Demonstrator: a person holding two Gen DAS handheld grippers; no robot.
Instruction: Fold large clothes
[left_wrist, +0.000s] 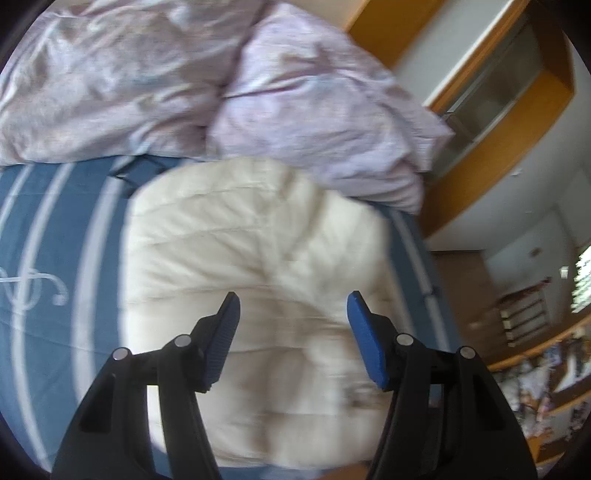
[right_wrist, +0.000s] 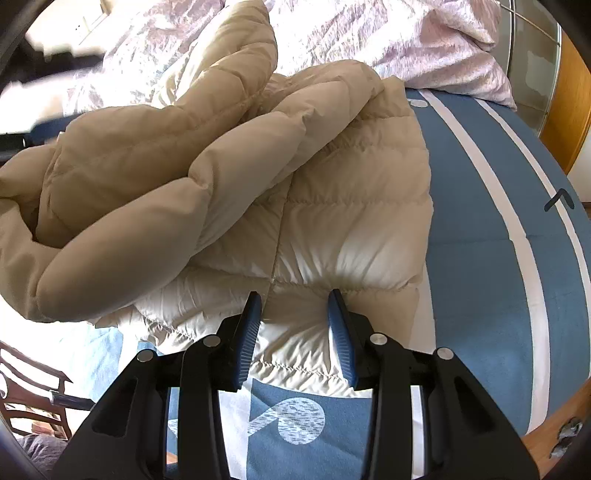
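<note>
A cream quilted puffer jacket (left_wrist: 258, 266) lies folded on a blue bed sheet with white stripes (left_wrist: 55, 240). My left gripper (left_wrist: 291, 299) hovers over the jacket, jaws wide open and empty. In the right wrist view the same jacket (right_wrist: 332, 206) lies partly bunched, a thick rolled part (right_wrist: 122, 206) at the left. My right gripper (right_wrist: 295, 295) is at the jacket's near edge with its jaws partly open, the fabric just between or under the fingertips; no grip shows.
A crumpled pale pink duvet (left_wrist: 277, 85) is heaped at the back of the bed, also in the right wrist view (right_wrist: 406, 33). A wooden wardrobe (left_wrist: 517, 92) stands right. A dark wooden chair (right_wrist: 33, 391) stands left of the bed.
</note>
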